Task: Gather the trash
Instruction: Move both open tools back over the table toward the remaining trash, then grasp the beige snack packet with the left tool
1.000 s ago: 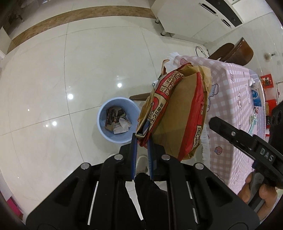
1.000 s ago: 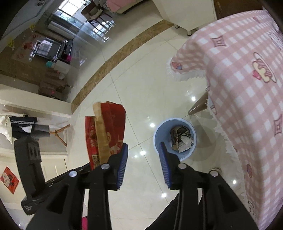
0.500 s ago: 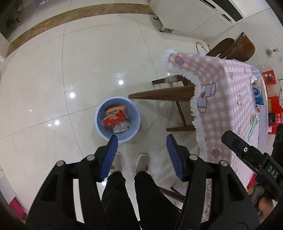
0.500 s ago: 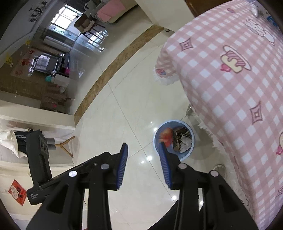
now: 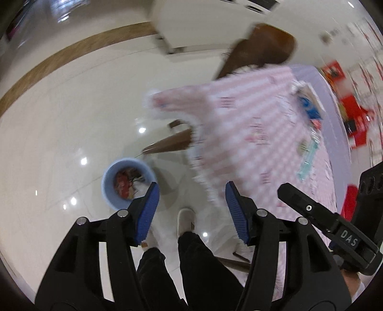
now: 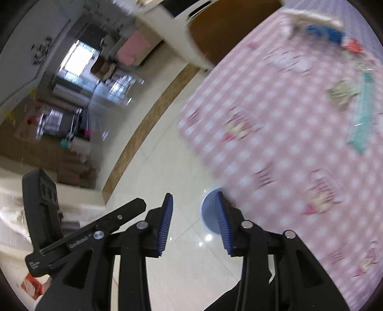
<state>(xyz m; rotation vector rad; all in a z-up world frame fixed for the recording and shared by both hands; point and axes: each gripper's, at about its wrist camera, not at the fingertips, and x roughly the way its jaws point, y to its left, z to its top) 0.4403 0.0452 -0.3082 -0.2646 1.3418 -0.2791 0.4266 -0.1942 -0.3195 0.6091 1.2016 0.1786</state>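
A light blue trash bin [image 5: 112, 181] stands on the white floor beside the table; red and brown wrappers lie inside it. Part of its rim also shows in the right wrist view [image 6: 208, 210], partly behind my right fingers. My left gripper [image 5: 190, 198] is open and empty, high above the floor to the right of the bin. My right gripper [image 6: 194, 213] is open and empty, near the table's edge. On the pink checked tablecloth [image 6: 275, 143] lie blurred pieces of trash: a teal wrapper [image 6: 361, 124], a crumpled greenish wrapper [image 6: 342, 92] and a blue and white pack [image 6: 320, 31].
A dark wooden chair [image 5: 261, 47] stands at the table's far end and a chair seat [image 5: 167, 146] pokes out from under the cloth. The person's legs and white shoe [image 5: 185, 219] are below my left gripper. A white cabinet [image 5: 203, 21] stands far back.
My left gripper has opened and let go of the red and brown paper bag, which now lies in the bin. Both grippers have swung up toward the table, blurring the views.
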